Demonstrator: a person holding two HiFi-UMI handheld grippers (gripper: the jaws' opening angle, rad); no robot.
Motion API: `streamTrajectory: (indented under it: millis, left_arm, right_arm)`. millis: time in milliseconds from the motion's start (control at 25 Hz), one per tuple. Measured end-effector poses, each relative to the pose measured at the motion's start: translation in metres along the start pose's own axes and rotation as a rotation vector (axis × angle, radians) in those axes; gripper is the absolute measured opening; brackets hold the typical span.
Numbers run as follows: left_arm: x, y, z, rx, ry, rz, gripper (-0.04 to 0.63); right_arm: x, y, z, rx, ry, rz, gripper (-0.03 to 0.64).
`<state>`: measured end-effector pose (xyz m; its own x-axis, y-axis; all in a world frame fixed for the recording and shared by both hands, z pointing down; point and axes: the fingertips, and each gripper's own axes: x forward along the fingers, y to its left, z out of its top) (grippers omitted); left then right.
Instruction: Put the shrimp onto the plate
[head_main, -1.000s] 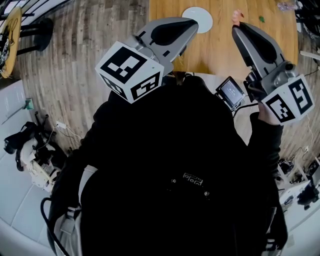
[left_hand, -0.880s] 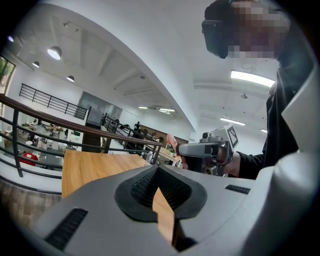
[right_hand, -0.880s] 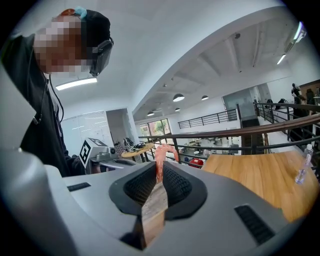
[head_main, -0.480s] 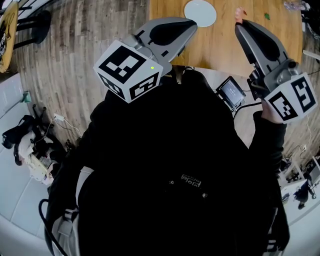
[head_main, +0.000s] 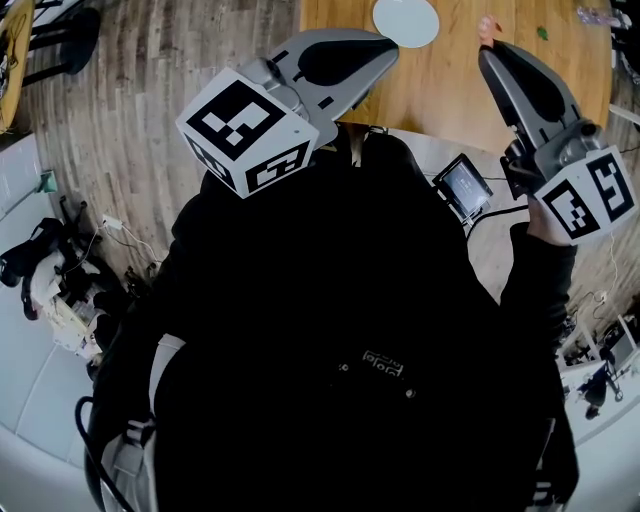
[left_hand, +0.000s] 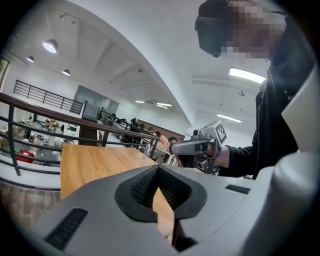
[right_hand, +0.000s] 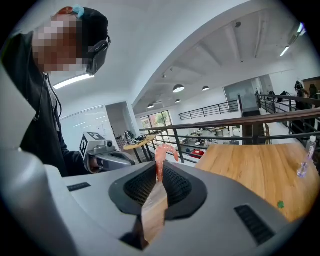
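A pink shrimp (right_hand: 163, 154) sticks up from the tips of my right gripper (right_hand: 159, 172), which is shut on it. In the head view the shrimp (head_main: 487, 24) and right gripper (head_main: 487, 48) hang over the wooden table (head_main: 450, 80), to the right of the white plate (head_main: 405, 20). The plate looks bare. My left gripper (head_main: 388, 52) is shut with nothing in it, held near the table's front edge just below the plate. In the left gripper view its jaws (left_hand: 159, 169) meet, and the right gripper (left_hand: 197, 148) with the shrimp (left_hand: 163, 145) shows beyond.
A small clear bottle (right_hand: 304, 161) and a green scrap (right_hand: 280, 204) lie on the table's right part. A small screen (head_main: 462, 185) hangs at the person's chest. Railings and a lower floor lie beyond the table; cables and gear lie on the floor at left.
The head view has drifted, so the table and plate sit slightly higher and further right. Both grippers keep nearly the same pose, and the shrimp stays in the right gripper.
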<state>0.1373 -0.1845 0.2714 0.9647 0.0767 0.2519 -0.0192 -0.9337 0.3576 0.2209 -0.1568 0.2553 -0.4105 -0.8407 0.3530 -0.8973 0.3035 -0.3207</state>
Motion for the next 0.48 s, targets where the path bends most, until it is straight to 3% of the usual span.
streamTrajectory:
  millis: [480]
  left_arm:
    - [-0.007,0.007,-0.008,-0.020,-0.002,0.021,-0.002]
  right_arm:
    - [0.013,-0.016,0.000,-0.028,0.025,-0.028,0.054]
